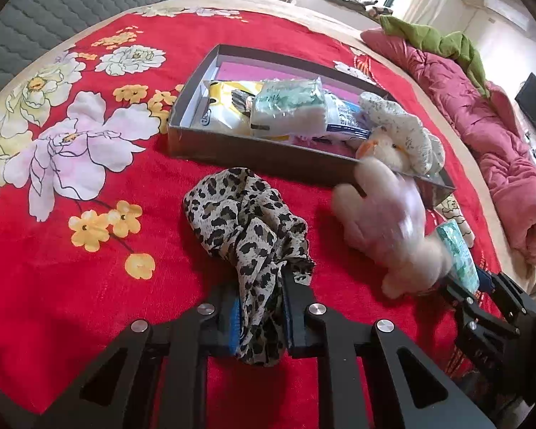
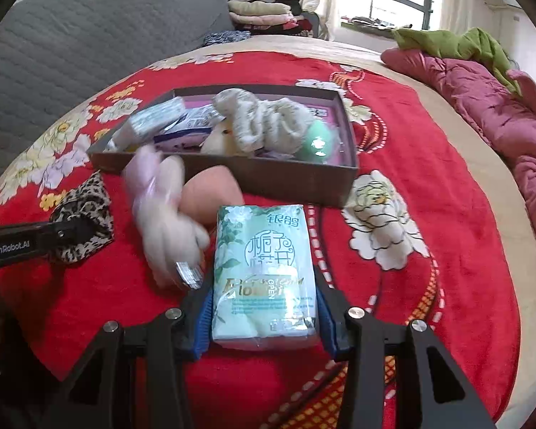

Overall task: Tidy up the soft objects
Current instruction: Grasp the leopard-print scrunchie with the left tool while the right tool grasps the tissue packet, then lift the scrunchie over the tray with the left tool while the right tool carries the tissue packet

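My left gripper (image 1: 261, 286) is shut on a leopard-print scarf (image 1: 246, 221), which also shows in the right wrist view (image 2: 84, 211). My right gripper (image 2: 264, 286) is shut on a green tissue pack (image 2: 264, 268), just in front of the box; the pack also shows in the left wrist view (image 1: 459, 250). A cream plush toy (image 1: 386, 221) lies blurred between the grippers, also seen in the right wrist view (image 2: 160, 214). The grey cardboard box (image 1: 232, 146) holds tissue packs (image 1: 289, 107) and a speckled cloth (image 2: 264, 121).
A red floral blanket (image 1: 71, 268) covers the bed. A pink ball (image 2: 211, 196) lies before the box (image 2: 289, 178), and a green ball (image 2: 318, 143) sits inside. A pink quilt (image 2: 500, 118) with green cloth (image 2: 457, 44) lies right. Folded clothes (image 2: 261, 14) are stacked behind.
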